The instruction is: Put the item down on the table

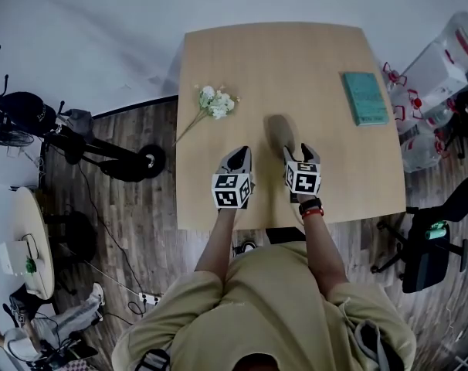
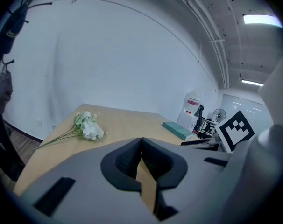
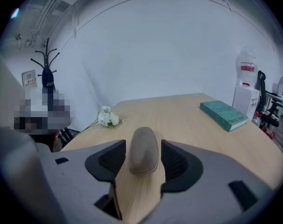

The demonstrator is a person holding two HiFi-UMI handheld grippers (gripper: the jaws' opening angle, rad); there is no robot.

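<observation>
A brown-grey oblong item (image 1: 279, 132) lies flat on the wooden table (image 1: 296, 60), near its front edge. My right gripper (image 1: 300, 150) sits just behind it, jaws partly open. In the right gripper view the item (image 3: 144, 160) fills most of the gap of the right gripper (image 3: 143, 143), with a thin gap at each pad and no visible contact. My left gripper (image 1: 239, 154) hovers to the left of the item, apart from it. Seen in its own view, the left gripper (image 2: 141, 141) has its tips together and nothing between them.
White flowers (image 1: 215, 102) lie at the table's left side, and a teal book (image 1: 364, 97) at its right. Water bottles (image 1: 442, 60) and an office chair (image 1: 427, 246) stand to the right of the table. A dark wheeled frame (image 1: 103, 157) stands on the floor at left.
</observation>
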